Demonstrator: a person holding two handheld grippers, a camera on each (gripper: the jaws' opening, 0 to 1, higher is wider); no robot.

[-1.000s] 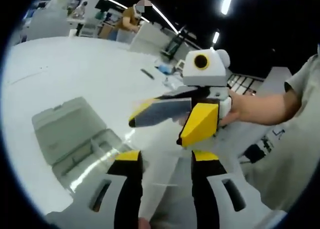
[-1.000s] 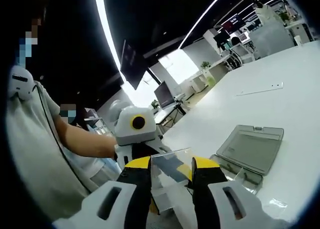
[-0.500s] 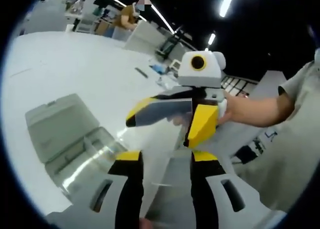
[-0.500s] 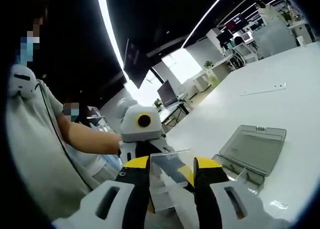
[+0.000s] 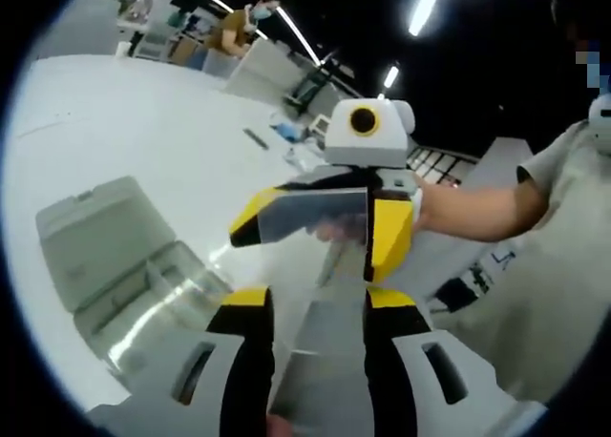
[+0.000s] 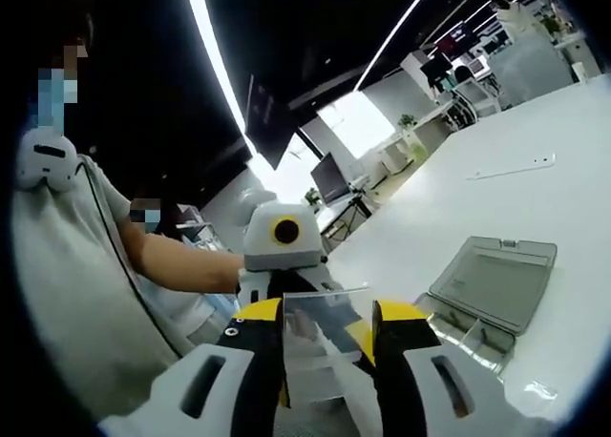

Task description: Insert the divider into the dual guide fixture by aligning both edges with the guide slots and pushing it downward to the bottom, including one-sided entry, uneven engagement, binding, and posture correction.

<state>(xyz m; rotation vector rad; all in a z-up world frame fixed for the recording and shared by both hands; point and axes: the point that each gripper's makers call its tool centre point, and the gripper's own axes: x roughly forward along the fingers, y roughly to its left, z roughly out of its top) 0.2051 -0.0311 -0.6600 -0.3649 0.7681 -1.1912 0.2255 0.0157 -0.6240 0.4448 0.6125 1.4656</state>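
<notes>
divider point(image 5: 320, 361) clamped between both tools, clear fixture point(image 6: 492, 299) beyond.

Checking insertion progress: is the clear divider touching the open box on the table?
Apart. In the right gripper view the divider hangs between both grippers, above the box.

no readable text, labels or numbers

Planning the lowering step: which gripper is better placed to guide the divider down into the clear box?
Probably both: the clear divider is held between the left gripper and right gripper, above the table. The box lies on the left gripper's side, so left leads.
</notes>
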